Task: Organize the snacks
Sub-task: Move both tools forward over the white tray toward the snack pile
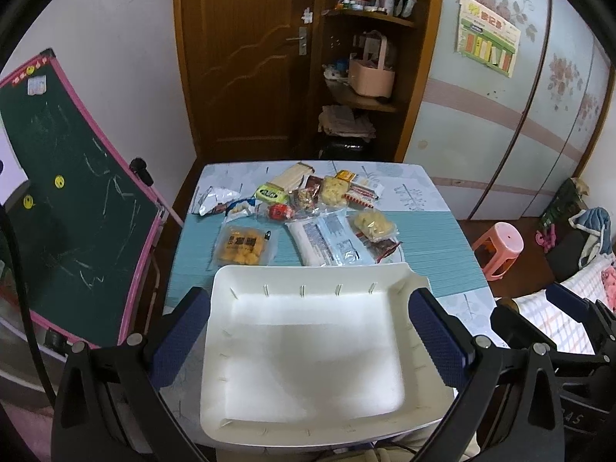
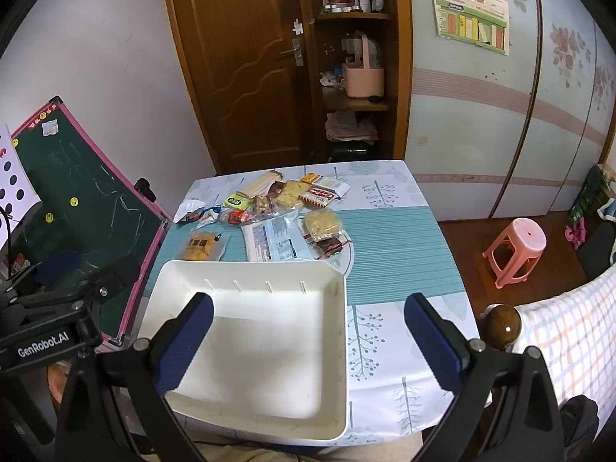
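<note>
Left wrist view: left tongs (image 1: 308,331) spread wide above the white tray (image 1: 400,281), gripping nothing.
Right tongs (image 2: 308,331): spread, empty, over the tray's right edge.
Snacks (image 1: 308,208): heaped on the desk (image 1: 431,246) just beyond the tray; the yellow packet (image 1: 244,246) possibly touches its rim.

**Table surface: contents as found**

I see the table (image 1: 435,238), covered in a teal-striped, tree-printed cloth. A white tray (image 1: 308,354) sits between my left jaws, its inside bare. Beyond the jaws, touching the tray's far rim, lies a heap of snack packets (image 1: 308,211).
</note>
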